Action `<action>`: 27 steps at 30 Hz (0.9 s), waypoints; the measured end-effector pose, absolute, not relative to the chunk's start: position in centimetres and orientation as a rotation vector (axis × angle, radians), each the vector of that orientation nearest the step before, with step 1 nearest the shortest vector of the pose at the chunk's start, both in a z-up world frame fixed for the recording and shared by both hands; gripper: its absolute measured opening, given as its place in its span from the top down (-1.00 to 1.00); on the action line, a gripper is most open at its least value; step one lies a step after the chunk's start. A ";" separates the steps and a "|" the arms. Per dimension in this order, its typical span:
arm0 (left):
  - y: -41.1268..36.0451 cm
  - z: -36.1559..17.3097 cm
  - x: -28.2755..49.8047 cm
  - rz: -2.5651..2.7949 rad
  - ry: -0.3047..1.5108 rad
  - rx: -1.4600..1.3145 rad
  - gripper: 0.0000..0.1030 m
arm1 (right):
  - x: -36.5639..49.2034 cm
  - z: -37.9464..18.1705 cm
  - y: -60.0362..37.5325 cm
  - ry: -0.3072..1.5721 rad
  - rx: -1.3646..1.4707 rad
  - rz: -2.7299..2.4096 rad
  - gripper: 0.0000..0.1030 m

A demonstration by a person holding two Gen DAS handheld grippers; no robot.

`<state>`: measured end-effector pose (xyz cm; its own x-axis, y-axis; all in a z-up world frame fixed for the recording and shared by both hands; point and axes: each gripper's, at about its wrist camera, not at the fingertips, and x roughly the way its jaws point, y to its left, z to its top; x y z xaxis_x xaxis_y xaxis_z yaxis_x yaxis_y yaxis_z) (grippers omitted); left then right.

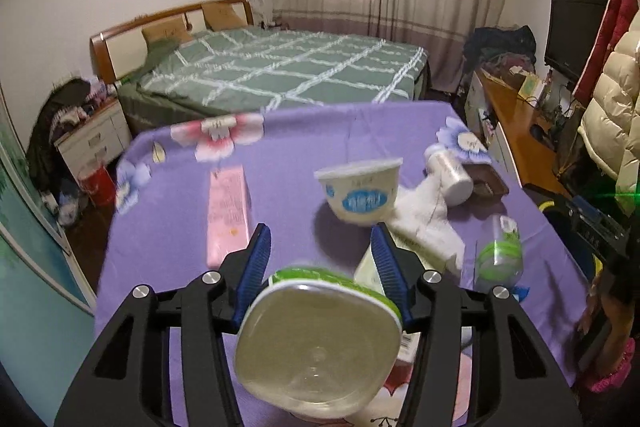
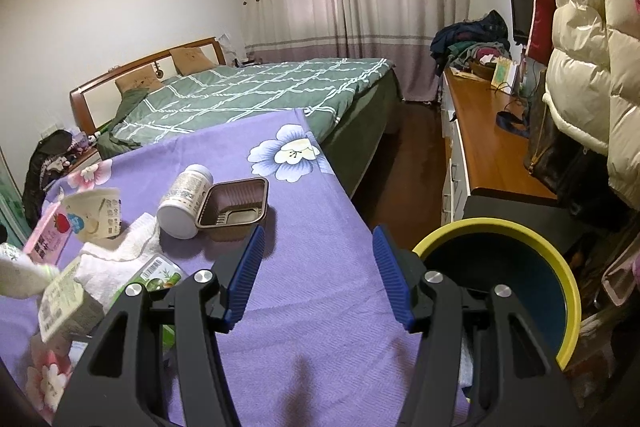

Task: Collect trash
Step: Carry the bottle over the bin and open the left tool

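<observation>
Left hand-held gripper (image 1: 320,251) pinches a clear plastic cup with a green label (image 1: 320,339), base toward the camera, filling the lower centre of the left wrist view, lifted clear of the purple flowered table (image 1: 288,155). Right hand-held gripper (image 2: 318,247) is spread with nothing between its blue pads, over a bare stretch of tablecloth at lower centre of the right wrist view. Table's right edge runs diagonally from upper centre down to lower right there; just past it at lower right is the yellow-rimmed bin (image 2: 568,291), mouth open. Remaining trash is clustered left of the right gripper: brown plastic tray (image 2: 236,211) touching a white bottle on its side (image 2: 182,203), white yogurt cup (image 2: 98,213), pink carton (image 2: 50,237), white towel (image 2: 120,255). Table strip between the tray and the right edge is bare. Table's far edge butts against the green bed (image 2: 256,95); floor strip between bed and wooden sideboard (image 2: 488,143) is open.
</observation>
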<state>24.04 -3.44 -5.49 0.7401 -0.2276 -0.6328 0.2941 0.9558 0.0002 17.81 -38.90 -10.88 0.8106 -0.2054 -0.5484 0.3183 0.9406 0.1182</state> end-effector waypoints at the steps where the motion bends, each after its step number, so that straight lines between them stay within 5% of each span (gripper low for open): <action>1: -3.5 -5.1 24.0 -0.284 0.671 0.105 -0.01 | 17.7 -10.7 -39.1 0.557 0.214 -0.281 -0.05; 14: -7.7 0.9 24.6 -0.302 0.570 0.139 -0.01 | 14.9 -8.4 -42.8 0.513 0.254 -0.293 -0.05; 27: -22.5 4.0 22.4 -0.579 0.545 0.189 -0.01 | 10.3 -8.6 -50.3 0.521 0.268 -0.423 -0.05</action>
<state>22.36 -22.49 4.01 0.7014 -0.4677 -0.5378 0.5651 0.8248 0.0199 10.28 -50.26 -8.57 0.7847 -0.3198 -0.5309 0.4536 0.8801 0.1403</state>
